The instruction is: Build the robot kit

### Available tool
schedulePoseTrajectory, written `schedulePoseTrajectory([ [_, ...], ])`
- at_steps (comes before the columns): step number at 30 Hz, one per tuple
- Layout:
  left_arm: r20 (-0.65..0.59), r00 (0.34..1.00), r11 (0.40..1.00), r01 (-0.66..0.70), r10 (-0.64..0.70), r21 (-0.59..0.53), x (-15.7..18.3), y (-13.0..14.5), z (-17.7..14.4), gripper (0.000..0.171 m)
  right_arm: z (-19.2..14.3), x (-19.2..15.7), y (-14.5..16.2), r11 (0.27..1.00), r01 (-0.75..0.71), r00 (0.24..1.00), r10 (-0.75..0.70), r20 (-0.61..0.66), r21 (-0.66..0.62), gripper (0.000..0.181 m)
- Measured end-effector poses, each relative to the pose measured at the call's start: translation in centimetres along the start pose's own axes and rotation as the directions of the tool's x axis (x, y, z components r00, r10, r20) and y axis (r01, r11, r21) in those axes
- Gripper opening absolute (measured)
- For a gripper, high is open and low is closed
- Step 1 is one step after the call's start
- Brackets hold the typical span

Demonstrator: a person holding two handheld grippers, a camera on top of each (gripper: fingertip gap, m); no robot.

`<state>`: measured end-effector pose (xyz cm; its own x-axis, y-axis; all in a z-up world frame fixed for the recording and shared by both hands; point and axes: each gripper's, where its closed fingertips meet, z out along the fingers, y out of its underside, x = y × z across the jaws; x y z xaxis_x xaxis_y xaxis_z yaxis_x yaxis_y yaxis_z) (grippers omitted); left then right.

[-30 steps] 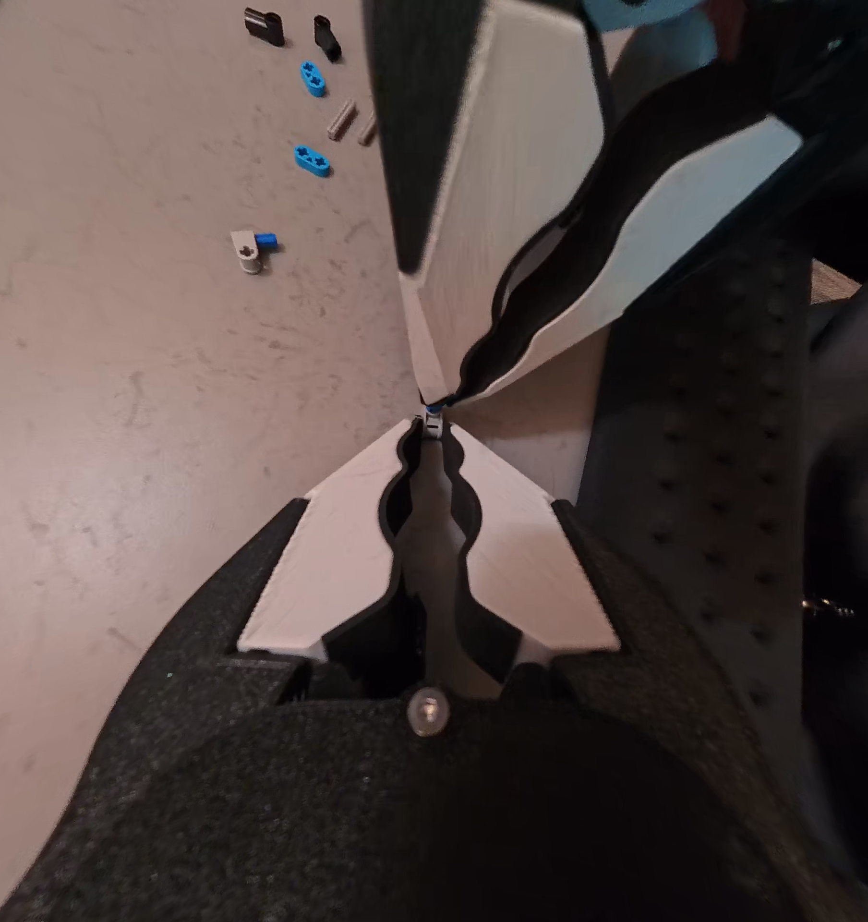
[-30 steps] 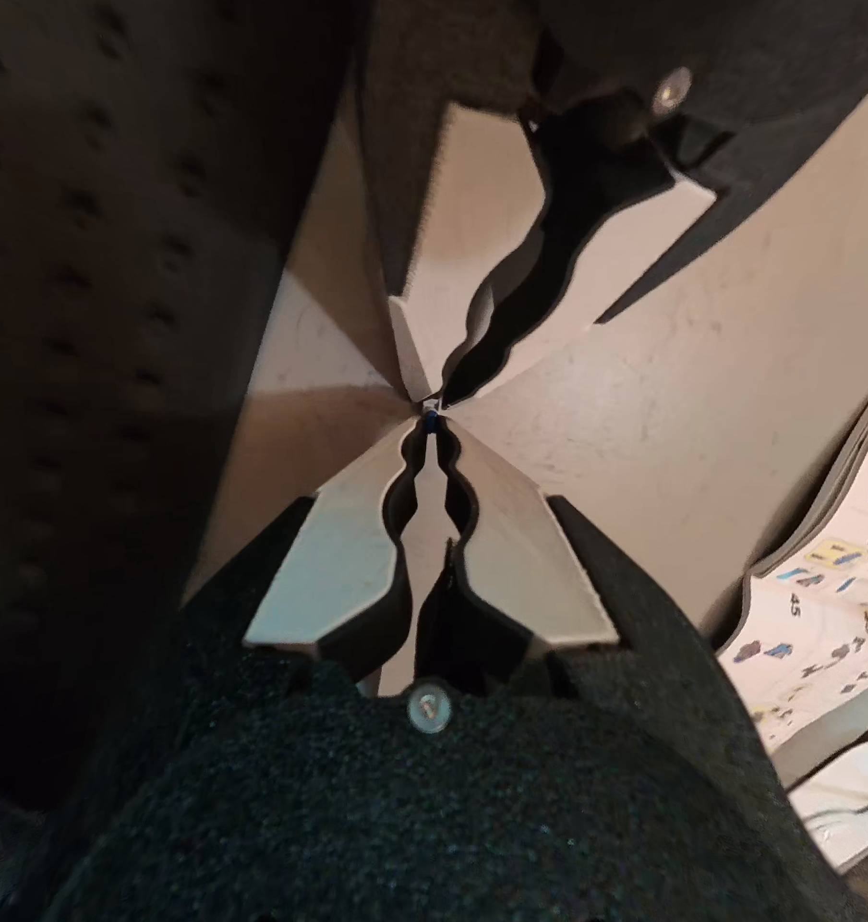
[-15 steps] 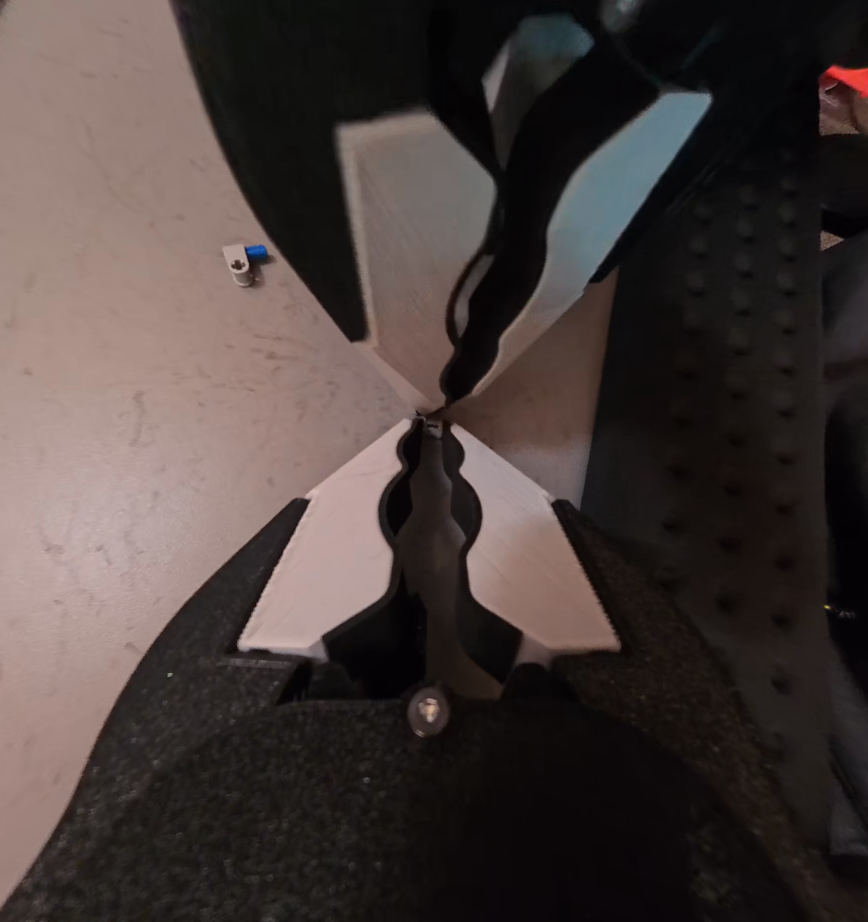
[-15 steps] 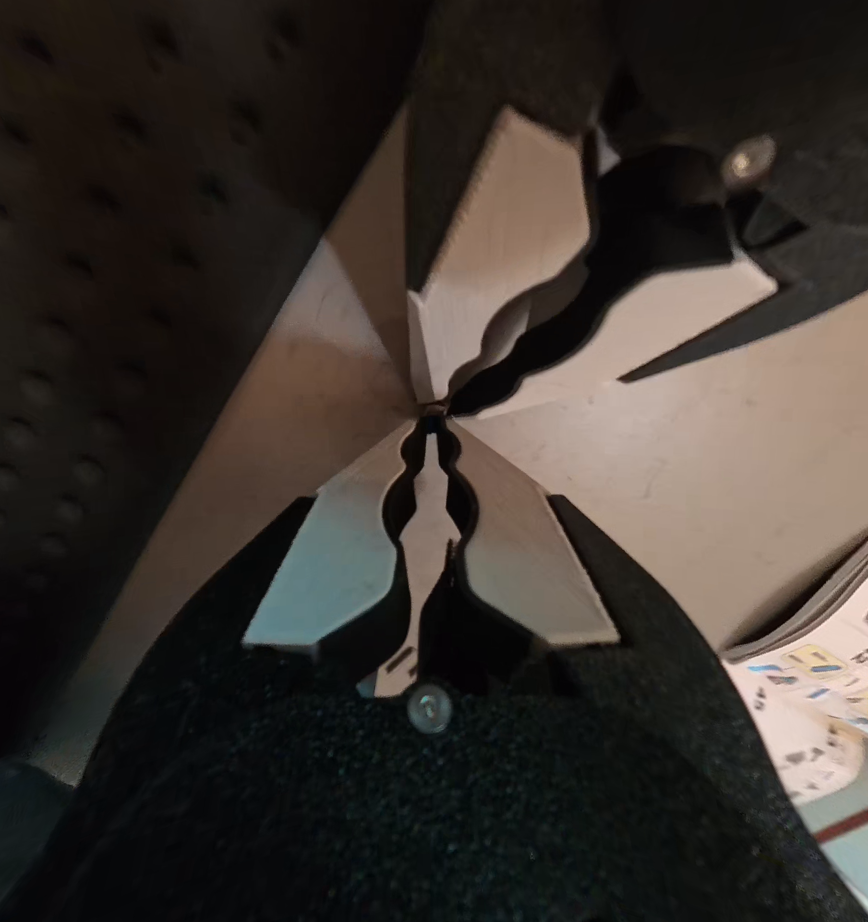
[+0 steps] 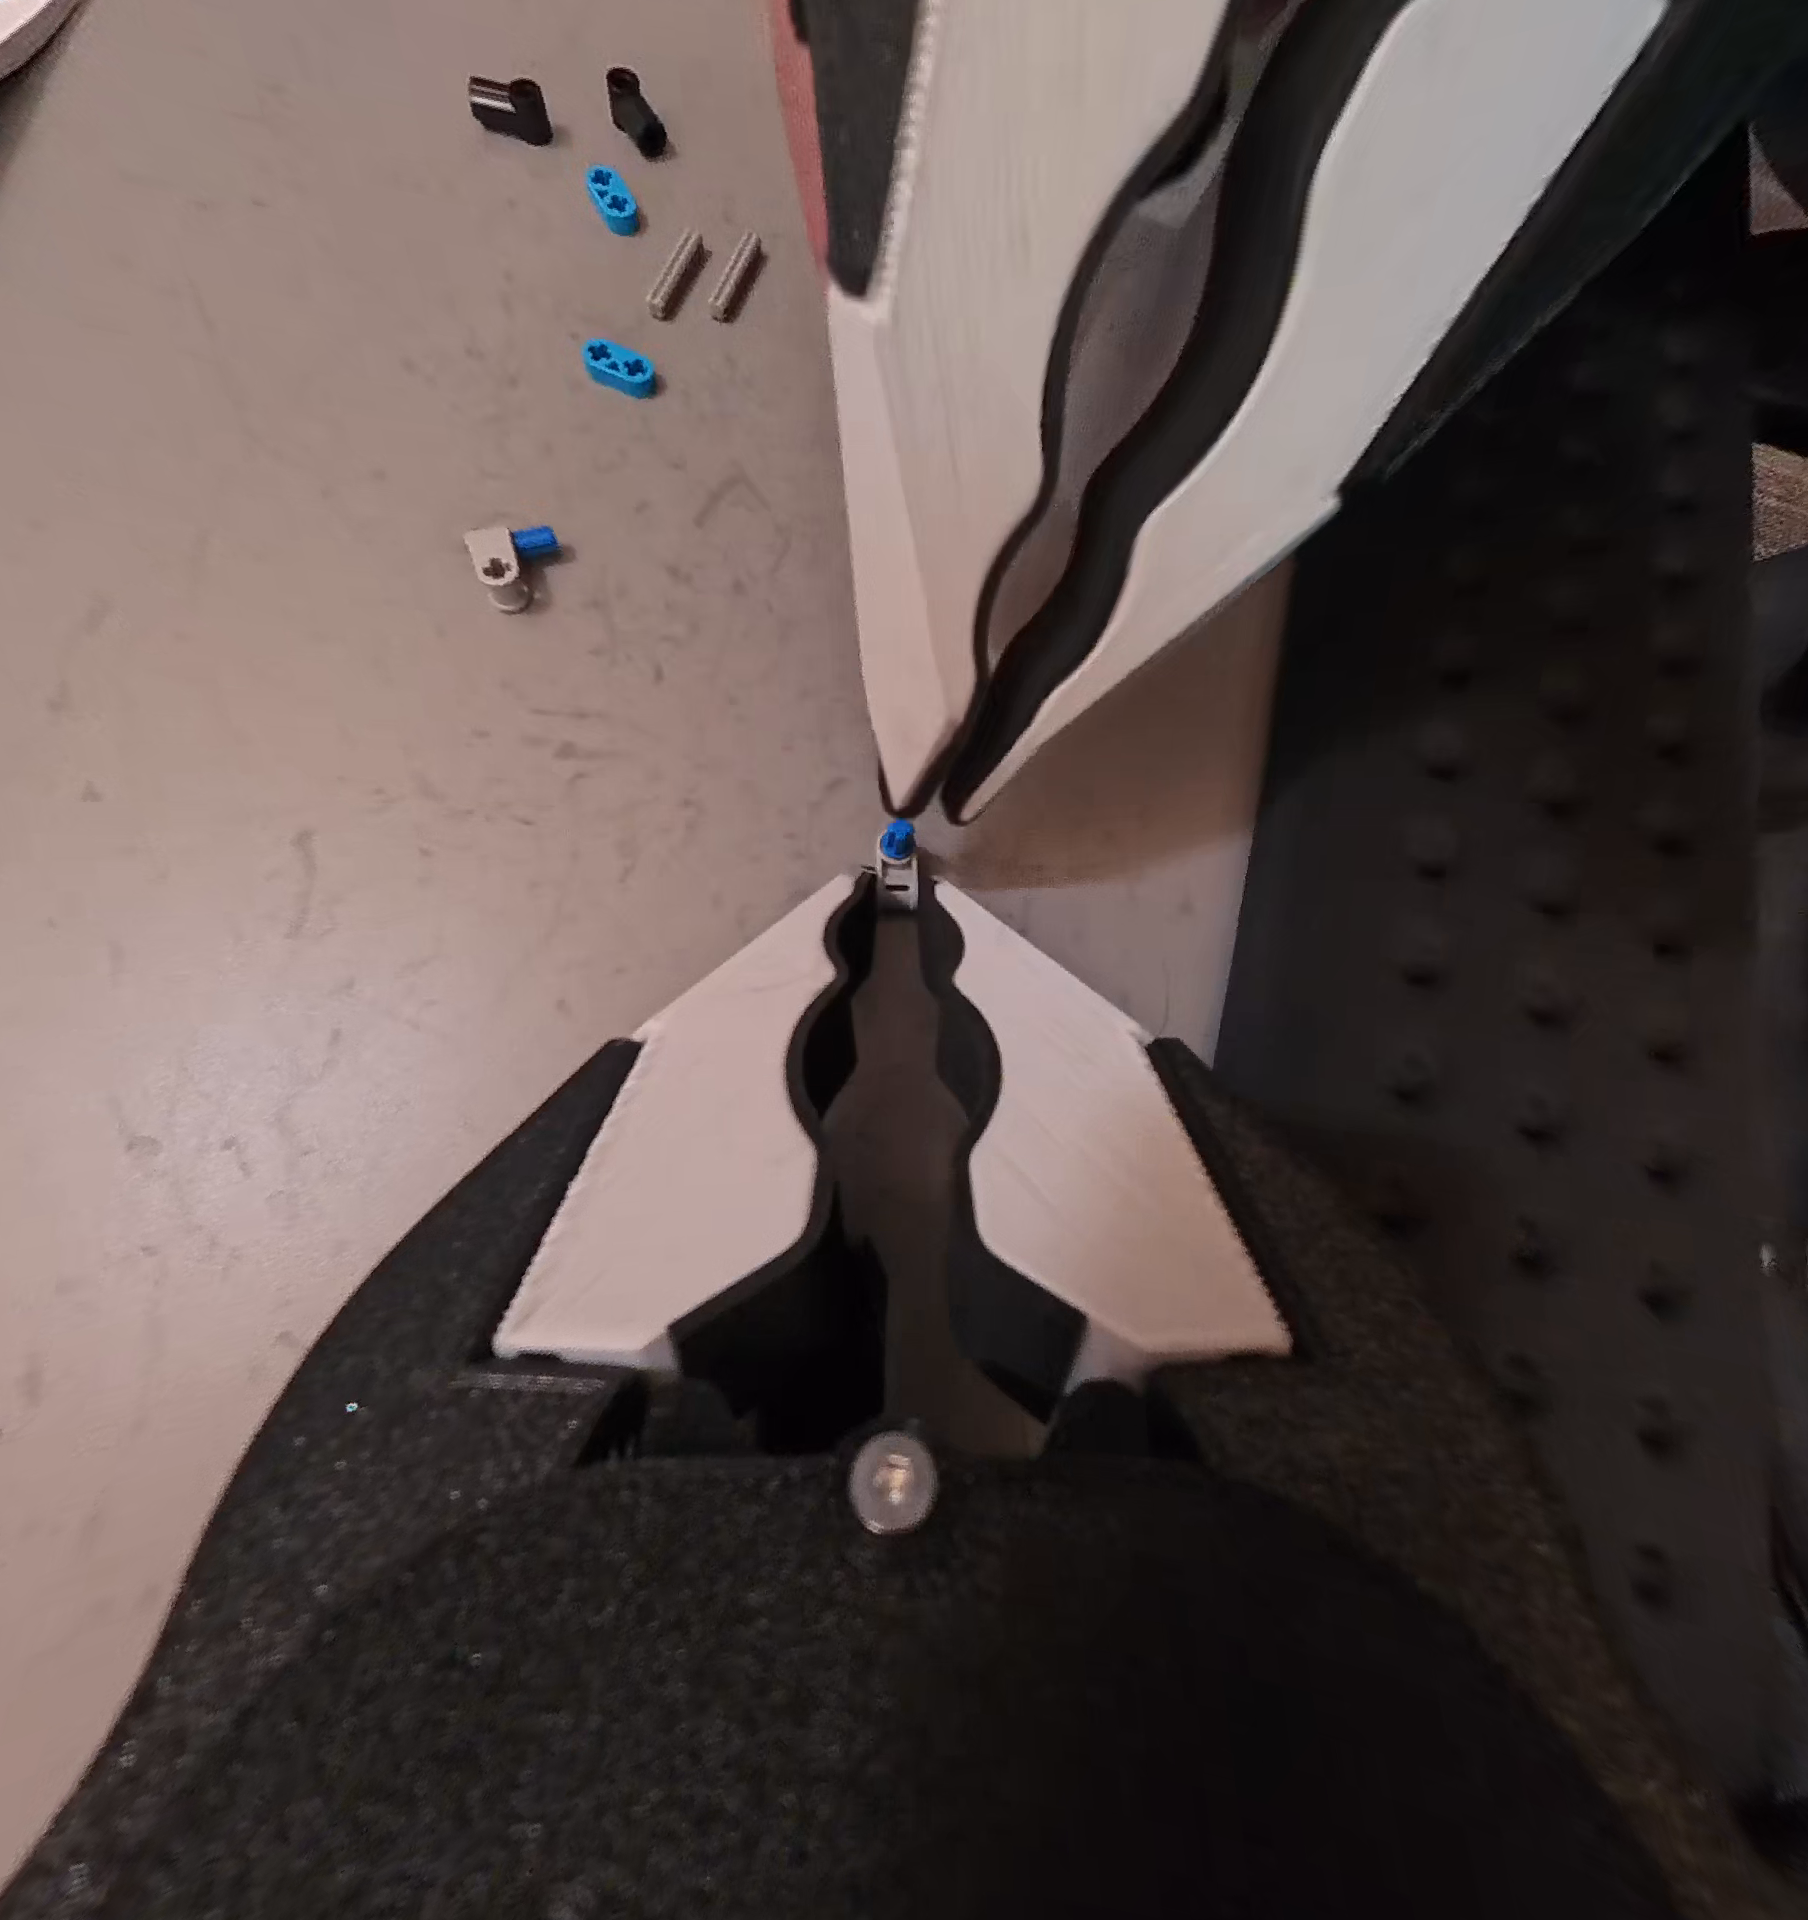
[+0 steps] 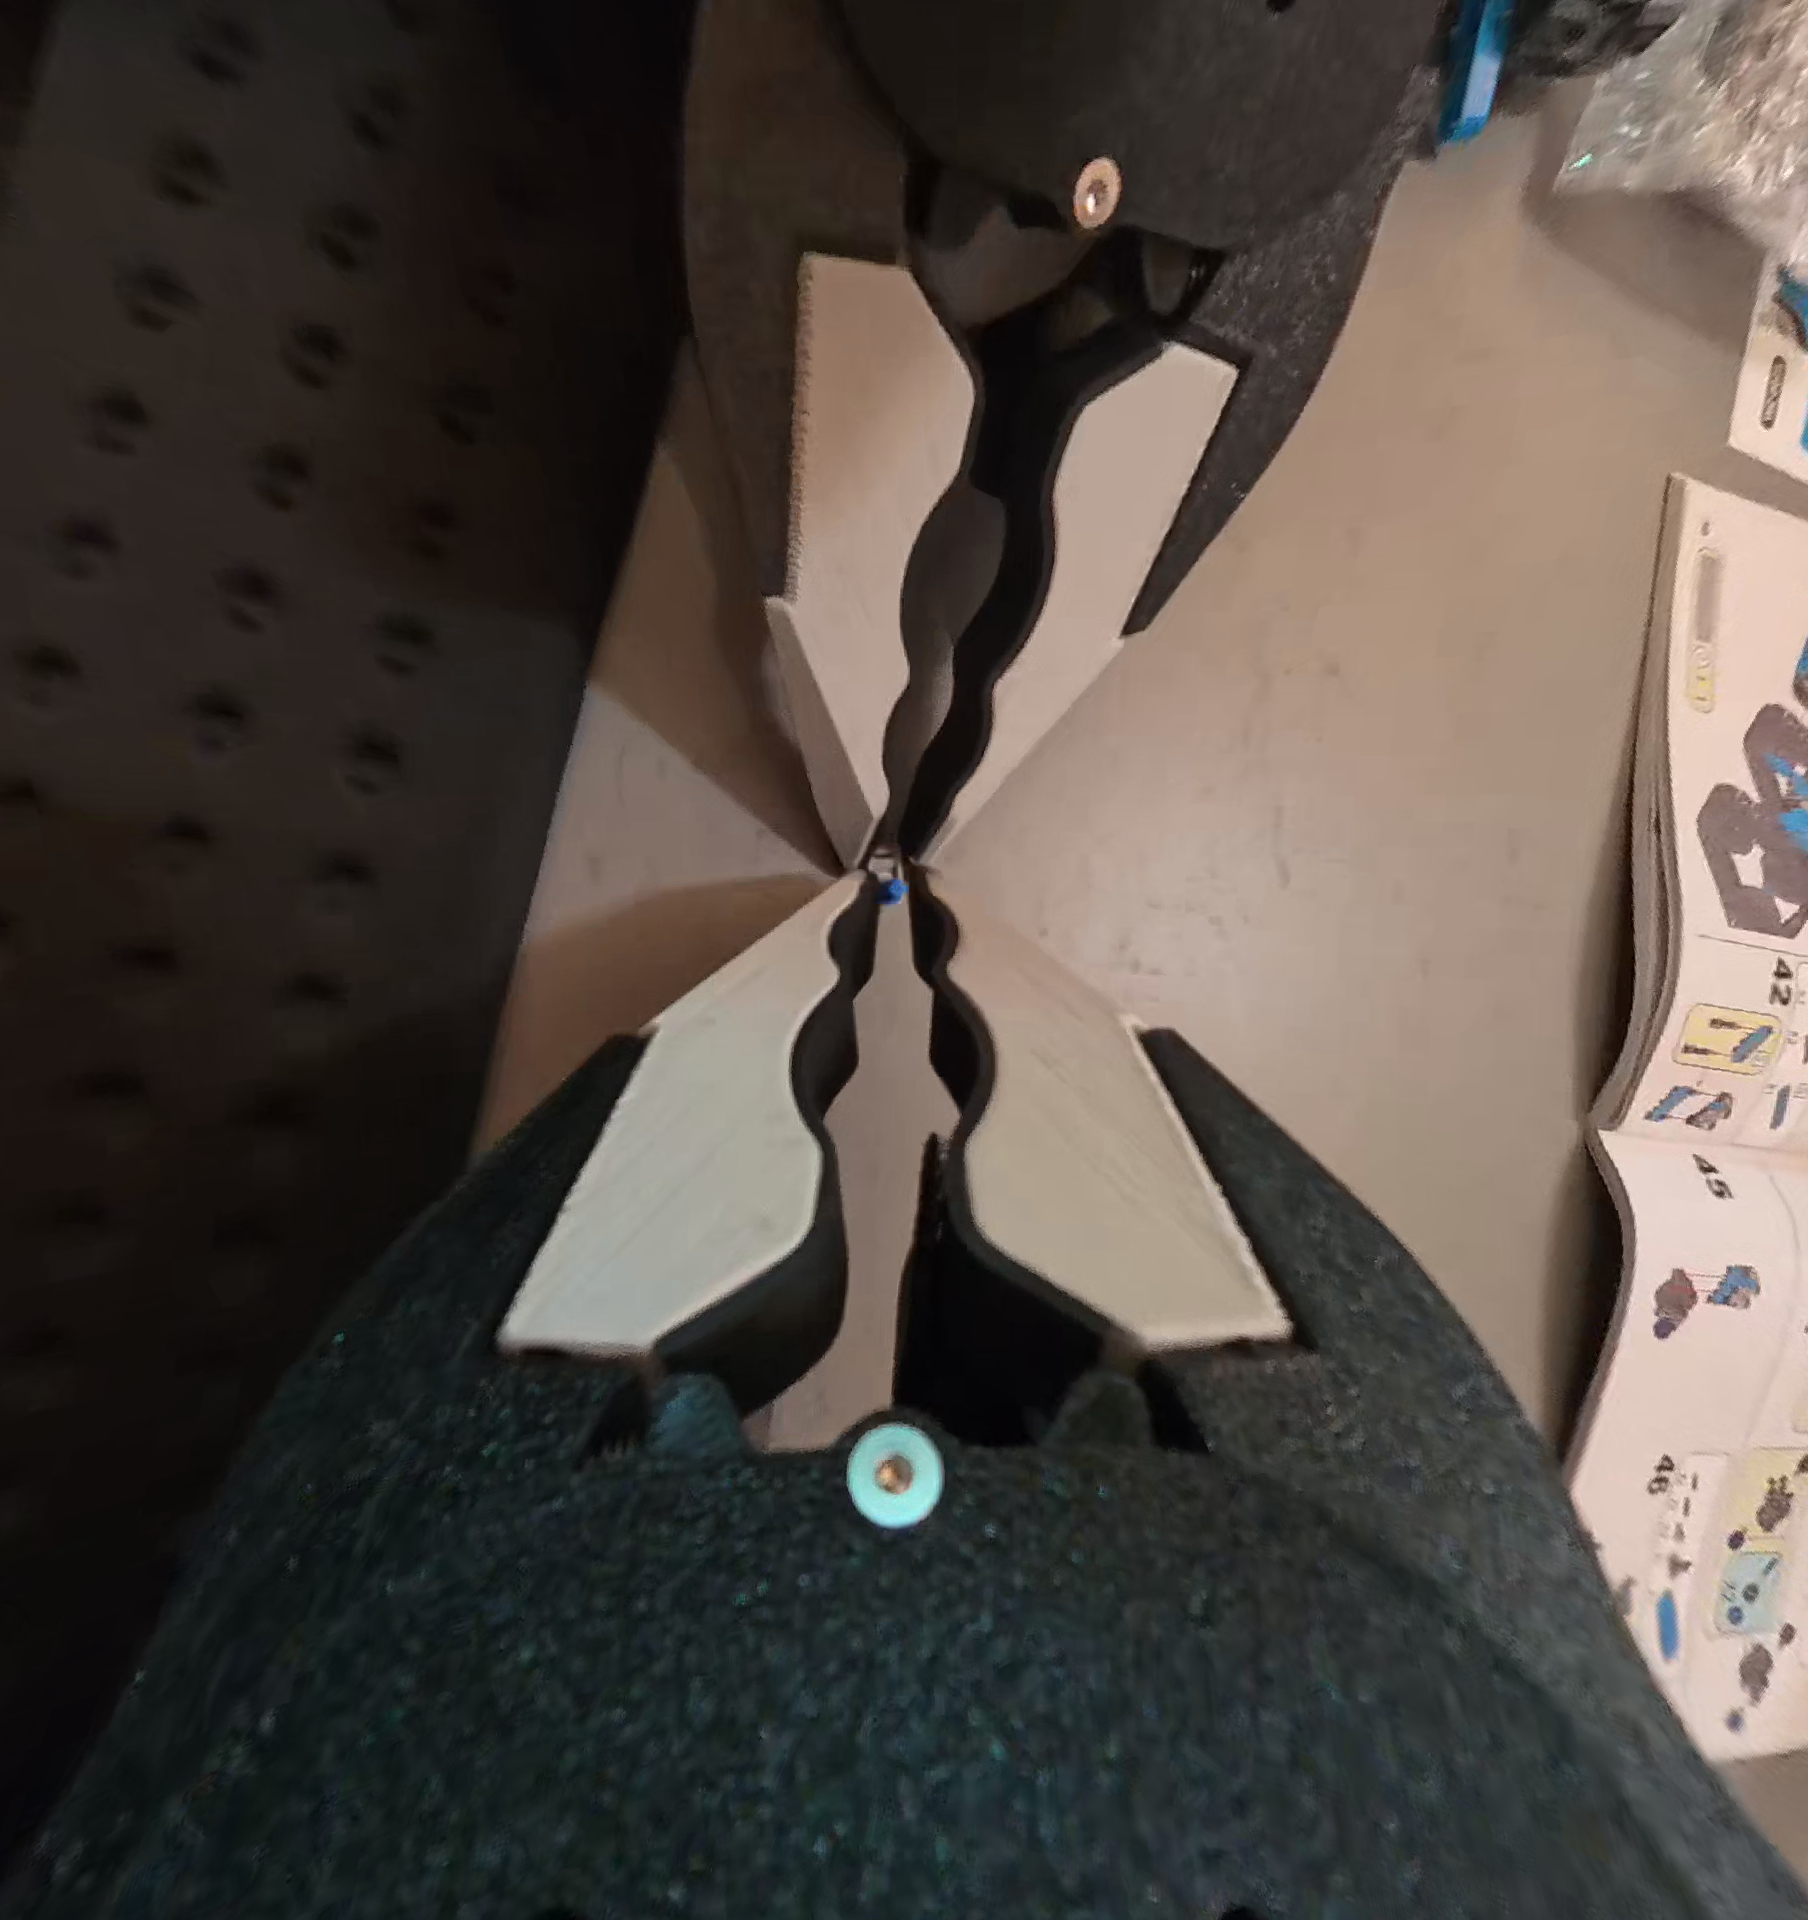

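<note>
Above the counter (image 5: 256, 935), your left hand-held gripper (image 5: 895, 891) pinches a small grey connector with a blue pin (image 5: 897, 854). Your right hand-held gripper (image 5: 926, 808) meets it tip to tip, slightly parted just off the pin. Loose blue, black and grey pieces (image 5: 619, 364) lie well apart.

left gripper (image 5: 897, 883) clamped, right gripper (image 6: 887, 896) parted — tip-to-tip

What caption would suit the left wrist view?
Left gripper pinches a grey connector with blue pin; right gripper just beyond.
</note>
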<state>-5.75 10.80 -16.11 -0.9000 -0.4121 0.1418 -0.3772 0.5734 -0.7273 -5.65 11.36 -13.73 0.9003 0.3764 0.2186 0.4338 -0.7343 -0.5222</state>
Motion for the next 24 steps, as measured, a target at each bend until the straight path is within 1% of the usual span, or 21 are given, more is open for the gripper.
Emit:
schedulePoseTrajectory([
  [2, -0.003, 1.0, 1.0, 0.004, -0.004, 0.0, 0.0, 0.0, 0.0, 0.007, 0.4, 0.2, 0.1, 1.0, -0.005, 1.0, 0.005, -0.021, 0.018, 0.003],
  [4, -0.005, 1.0, 1.0, 0.008, -0.008, 0.0, 0.0, 0.0, 0.0, 0.007, 0.8, 0.0, 0.7, 1.0, -0.012, 1.0, 0.012, -0.007, 0.006, 0.0],
  [6, -0.001, 1.0, 1.0, 0.004, -0.004, 0.0, 0.0, 0.0, 0.0, 0.007, 0.8, -0.1, 0.7, 1.0, -0.017, 1.0, 0.018, -0.004, 0.023, 0.0],
  [13, 0.012, 1.0, 1.0, -0.013, 0.013, -0.001, 0.0, 0.0, -0.1, 0.007, 0.9, -0.1, 0.9, 1.0, -0.027, 1.0, 0.027, 0.004, -0.006, 0.0],
  [15, 0.036, 0.999, 0.999, -0.041, 0.041, -0.001, 0.0, 0.0, -0.1, 0.007, 0.9, -0.1, 0.9, 0.998, -0.06, 0.998, 0.06, 0.007, 0.022, 0.0],
  [16, 0.066, 0.996, 0.998, -0.066, 0.066, -0.001, -0.2, -0.2, -0.1, 0.007, 0.6, 0.2, 1.1, 0.996, -0.089, 0.996, 0.089, -0.006, 0.032, 0.0],
  [17, 0.143, 0.984, 0.994, -0.106, 0.104, 0.002, -1.1, -0.5, -0.1, 0.007, 0.1, 0.7, 1.4, 0.992, -0.115, 0.992, 0.118, -0.038, 0.055, 0.001],
  [18, 0.25, 0.955, 0.986, -0.165, 0.159, 0.001, -2.3, -1.2, -0.2, 0.007, -0.7, 1.6, 1.9, 0.985, -0.151, 0.985, 0.157, -0.076, 0.083, 0.008],
  [19, 0.34, 0.913, 0.972, -0.234, 0.226, -0.02, -3.3, -1.9, -0.2, 0.007, -1.7, 2.3, 2.4, 0.973, -0.197, 0.973, 0.209, -0.098, 0.118, 0.01],
  [21, 0.465, 0.807, 0.929, -0.346, 0.365, -0.128, -4.8, -2.7, 0.4, 0.007, -3.2, 3.9, 3.6, 0.936, -0.293, 0.936, 0.322, -0.14, 0.193, 0.01],
  [23, 0.527, 0.692, 0.868, -0.432, 0.493, -0.245, -5.6, -3.5, 1.1, 0.007, -3.9, 5.4, 5.6, 0.909, -0.358, 0.895, 0.399, -0.197, 0.215, 0.01],
  [24, 0.534, 0.648, 0.837, -0.464, 0.544, -0.289, -5.7, -3.8, 1.5, 0.008, -4.1, 5.9, 6.3, 0.897, -0.381, 0.88, 0.426, -0.209, 0.222, 0.01],
])
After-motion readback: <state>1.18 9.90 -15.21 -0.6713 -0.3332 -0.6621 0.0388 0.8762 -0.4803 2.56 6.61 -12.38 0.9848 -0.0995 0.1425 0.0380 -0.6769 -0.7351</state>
